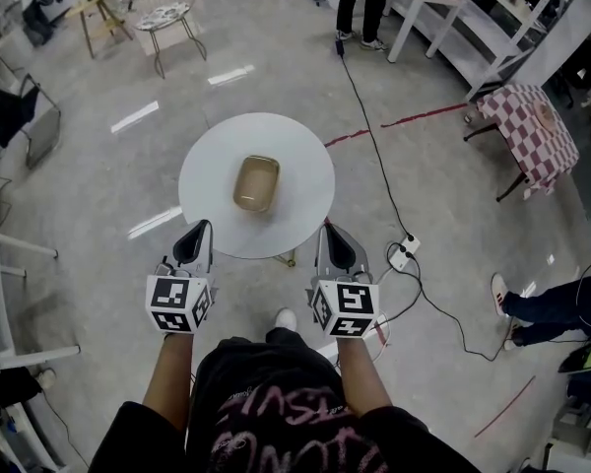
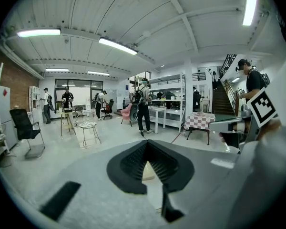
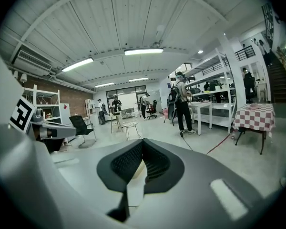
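Table (image 1: pixel 307 164) smooth matt white; basin (image 1: pixel 256 183) tan plastic; floor (image 1: pixel 89 180) glossy.

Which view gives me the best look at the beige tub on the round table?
The head view: the beige tub shows whole from above, at the middle of the round white table. Both gripper views show only a pale sliver of it.

Stands with the left forearm (image 1: pixel 169 382) and the right forearm (image 1: pixel 361 377) bare, reaching forward and down, side by side and a little apart. Holds the left gripper (image 1: pixel 199 230) level with the right gripper (image 1: pixel 327 230), both pointing straight ahead, marker cubes turned up. Presses the left jaws together at the tips, with nothing between them. Presses the right jaws together the same way.
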{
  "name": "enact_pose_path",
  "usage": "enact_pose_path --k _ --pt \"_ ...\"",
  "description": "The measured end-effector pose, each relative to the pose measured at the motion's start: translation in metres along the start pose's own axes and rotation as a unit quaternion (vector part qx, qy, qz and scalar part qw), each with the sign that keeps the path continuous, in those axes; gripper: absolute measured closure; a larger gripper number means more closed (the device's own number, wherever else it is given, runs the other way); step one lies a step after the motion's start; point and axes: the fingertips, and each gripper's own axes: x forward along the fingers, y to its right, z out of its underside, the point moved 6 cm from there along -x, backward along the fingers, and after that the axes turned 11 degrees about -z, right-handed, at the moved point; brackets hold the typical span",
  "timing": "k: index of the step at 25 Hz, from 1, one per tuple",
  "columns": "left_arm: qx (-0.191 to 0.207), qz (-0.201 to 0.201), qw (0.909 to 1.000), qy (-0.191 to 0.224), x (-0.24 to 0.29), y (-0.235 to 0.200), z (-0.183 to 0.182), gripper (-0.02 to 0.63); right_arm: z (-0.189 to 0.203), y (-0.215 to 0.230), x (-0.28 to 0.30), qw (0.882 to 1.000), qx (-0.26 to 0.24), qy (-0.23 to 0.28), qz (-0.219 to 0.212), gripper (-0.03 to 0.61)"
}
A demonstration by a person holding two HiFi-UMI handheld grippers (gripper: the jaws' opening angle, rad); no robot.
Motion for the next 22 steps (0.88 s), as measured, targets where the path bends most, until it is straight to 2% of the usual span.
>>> enact_pose_path --k 12,22 --pt "0.017 -0.008 0.9997 0.014 -0.007 0.007 -0.016 0.614 -0.010 0.009 -0.006 1.000 -0.005 0.022 -0.005 0.580" --pt "0.008 -0.009 0.9999 0.012 0.006 0.009 -0.018 0.614 -0.010 0.022 -0.001 1.000 -0.012 0.011 0.006 0.580"
